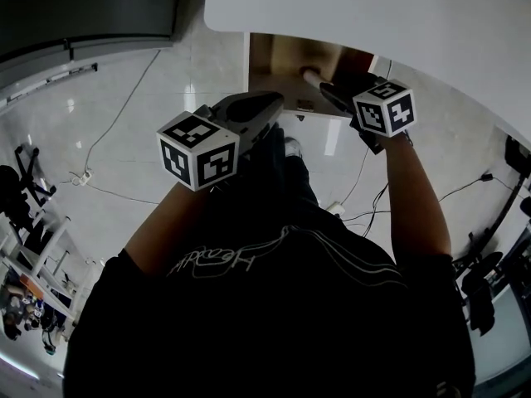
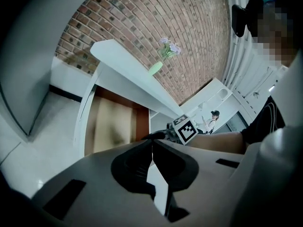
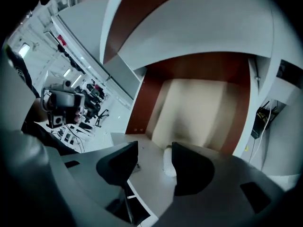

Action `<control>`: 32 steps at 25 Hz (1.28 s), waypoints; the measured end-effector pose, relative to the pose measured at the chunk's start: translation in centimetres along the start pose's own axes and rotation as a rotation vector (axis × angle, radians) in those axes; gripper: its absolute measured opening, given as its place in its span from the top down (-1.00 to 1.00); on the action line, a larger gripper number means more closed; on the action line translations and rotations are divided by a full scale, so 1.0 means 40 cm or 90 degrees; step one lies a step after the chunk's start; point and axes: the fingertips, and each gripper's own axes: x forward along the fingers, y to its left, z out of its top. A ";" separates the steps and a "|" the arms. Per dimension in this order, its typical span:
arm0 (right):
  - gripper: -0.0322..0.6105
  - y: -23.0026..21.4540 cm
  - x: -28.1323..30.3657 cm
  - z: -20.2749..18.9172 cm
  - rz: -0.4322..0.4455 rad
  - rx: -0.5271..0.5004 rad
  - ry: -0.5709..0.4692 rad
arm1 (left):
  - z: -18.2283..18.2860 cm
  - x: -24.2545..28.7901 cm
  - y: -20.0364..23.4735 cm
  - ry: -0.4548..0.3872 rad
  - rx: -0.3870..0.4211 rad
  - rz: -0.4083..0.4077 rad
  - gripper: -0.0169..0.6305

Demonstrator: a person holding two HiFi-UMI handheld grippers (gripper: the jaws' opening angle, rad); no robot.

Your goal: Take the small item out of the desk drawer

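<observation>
The desk drawer (image 1: 286,60) stands pulled out under the white desk top (image 1: 373,15), and its pale wooden floor (image 3: 199,108) shows blurred. I cannot make out any small item inside it. A white knob (image 3: 168,162) sits on the drawer's front edge. My right gripper (image 3: 155,148) is open with the knob in the gap, close to the right-hand finger (image 3: 189,167) and apart from the other. In the head view the right gripper (image 1: 328,91) hangs at the drawer front. My left gripper (image 2: 151,141) is shut and empty, held just short of the drawer (image 2: 113,122).
The desk top overhangs the drawer closely. Brown side panels (image 3: 142,108) wall the drawer in. A vase of flowers (image 2: 163,58) stands on the desk against a brick wall. Cables (image 1: 365,197) trail over the tiled floor, and chairs and equipment (image 1: 25,247) stand at the sides.
</observation>
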 end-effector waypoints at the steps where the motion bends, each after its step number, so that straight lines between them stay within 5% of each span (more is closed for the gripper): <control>1: 0.23 -0.016 0.016 -0.007 -0.010 -0.004 0.015 | -0.003 0.000 0.011 0.001 -0.004 0.003 0.88; 13: 0.18 -0.057 0.178 -0.097 0.001 0.009 0.206 | -0.041 -0.009 0.086 -0.001 -0.034 0.012 0.88; 28: 0.19 -0.117 0.227 -0.149 -0.128 0.107 0.317 | -0.056 -0.033 0.123 -0.021 -0.059 0.035 0.88; 32: 0.40 -0.136 0.229 -0.154 -0.157 0.114 0.329 | -0.058 -0.034 0.126 -0.027 -0.065 0.039 0.88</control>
